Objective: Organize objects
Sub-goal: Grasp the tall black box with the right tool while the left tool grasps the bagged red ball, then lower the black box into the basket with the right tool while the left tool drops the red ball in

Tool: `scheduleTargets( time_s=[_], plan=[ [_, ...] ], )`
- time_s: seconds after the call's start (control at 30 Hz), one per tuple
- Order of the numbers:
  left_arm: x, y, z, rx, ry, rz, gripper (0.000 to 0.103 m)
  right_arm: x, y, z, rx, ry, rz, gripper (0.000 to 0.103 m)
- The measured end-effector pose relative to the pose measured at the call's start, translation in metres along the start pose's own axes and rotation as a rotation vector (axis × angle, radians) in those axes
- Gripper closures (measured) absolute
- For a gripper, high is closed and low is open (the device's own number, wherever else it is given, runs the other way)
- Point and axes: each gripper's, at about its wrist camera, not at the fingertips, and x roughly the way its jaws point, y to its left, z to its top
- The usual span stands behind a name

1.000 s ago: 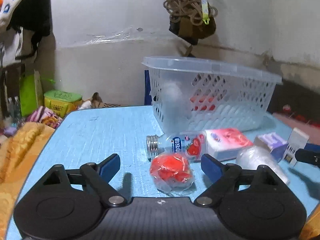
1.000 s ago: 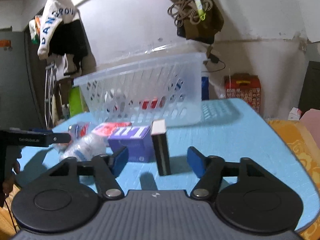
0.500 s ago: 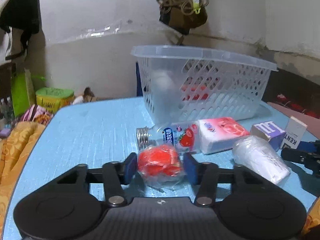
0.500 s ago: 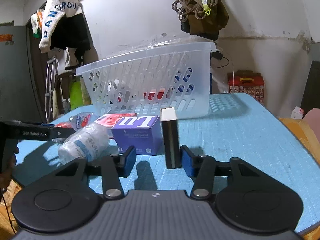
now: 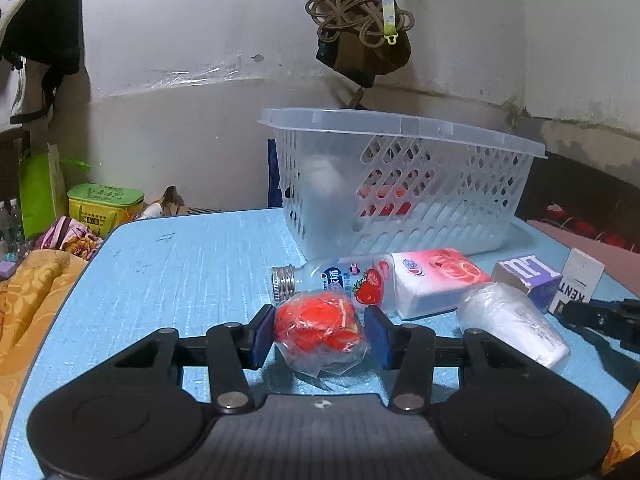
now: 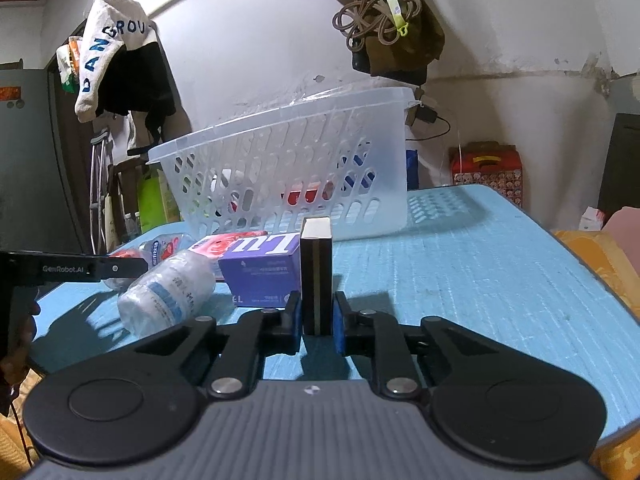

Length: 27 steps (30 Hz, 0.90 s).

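1. Left gripper (image 5: 319, 335) — pads clamped on the wrapped red bundle (image 5: 320, 330), which rests on the blue table (image 5: 168, 280), at the left end of the clutter.
2. Basket (image 5: 400, 184) — stands beyond the bundle, up and slightly right of the left gripper; the lift must likely clear its rim.
3. Strawberry bottle (image 5: 344, 282), pink pack (image 5: 436, 276), clear bottle (image 5: 512, 328), purple box (image 5: 524, 276) — lying between the two grippers, unheld.
4. Right gripper (image 6: 316, 320) — closed on the upright narrow box (image 6: 316, 276), long axis vertical; the basket lies ahead and left, nearer this hand.
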Motion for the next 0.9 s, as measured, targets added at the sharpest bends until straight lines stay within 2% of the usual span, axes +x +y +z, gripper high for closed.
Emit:
scheduleTargets(
  time_s=[0.23, 0.47, 0.6, 0.9],
  plan=[
    [-0.007, -0.005, -0.003, 0.036, -0.052, 0.007, 0.051, -0.012, 0.004, 0.002, 0.005, -0.037, -0.02, 0.085],
    [-0.012, -0.002, -0.003, 0.016, -0.091, 0.006, 0.051, -0.014, 0.009, 0.006, -0.008, -0.043, -0.016, 0.085],
    [-0.016, -0.006, -0.005, 0.038, -0.113, 0.031, 0.051, -0.015, 0.01, 0.008, -0.014, -0.043, -0.02, 0.085],
    [-0.029, -0.005, -0.002, 0.005, -0.138, 0.015, 0.051, -0.018, 0.012, 0.017, -0.024, -0.053, -0.015, 0.085]
  ],
)
